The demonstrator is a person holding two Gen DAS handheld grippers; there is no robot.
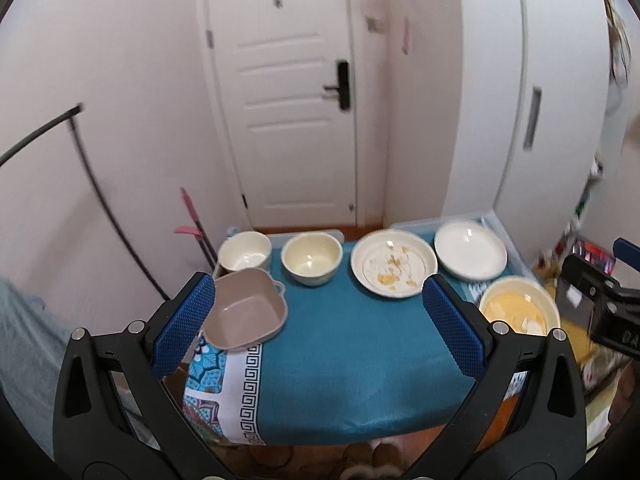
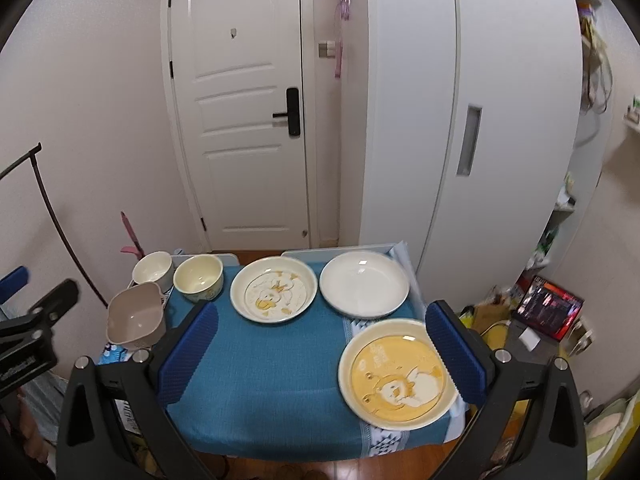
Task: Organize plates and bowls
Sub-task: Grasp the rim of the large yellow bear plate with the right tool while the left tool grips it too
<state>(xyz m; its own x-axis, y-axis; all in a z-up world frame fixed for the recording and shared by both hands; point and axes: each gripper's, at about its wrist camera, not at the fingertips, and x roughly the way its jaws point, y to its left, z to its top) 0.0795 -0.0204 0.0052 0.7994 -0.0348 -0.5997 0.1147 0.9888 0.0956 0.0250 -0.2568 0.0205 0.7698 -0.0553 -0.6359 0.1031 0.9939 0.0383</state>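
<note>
So my left tool (image 1: 318, 326) was spread wide with nothing in it, hovering above the near part of the desk (image 1: 344, 344), which had a teal cloth over it. Just by its left finger sat the square beige bowl (image 1: 246, 314), right at the left edge of the cloth. Beyond that, further from the tool, were a white mug-like cup (image 1: 245, 251) and a round cream bowl (image 1: 312, 258) side by side. Straight ahead past the tool's gap was the cream plate with a faded duck print (image 1: 394, 262), and to the right of that a plain white plate (image 1: 470, 250) at the far right corner. The yellow bear plate (image 1: 519, 310) sat just behind its right finger.

My right tool (image 2: 322, 356) was wide too, holding nothing, hanging over the same cloth. Its right finger overlapped the rim of the yellow bear plate (image 2: 398, 374) in the picture, though I couldn't tell if it actually touched. Ahead of it were the duck plate (image 2: 274, 288) and white plate (image 2: 364, 284), near each other, with the cream bowl (image 2: 199, 278), cup (image 2: 153, 267) and beige bowl (image 2: 136, 316) off to the left. Behind the desk was a white door (image 2: 240, 112) and a white cabinet (image 2: 460, 120).
</note>
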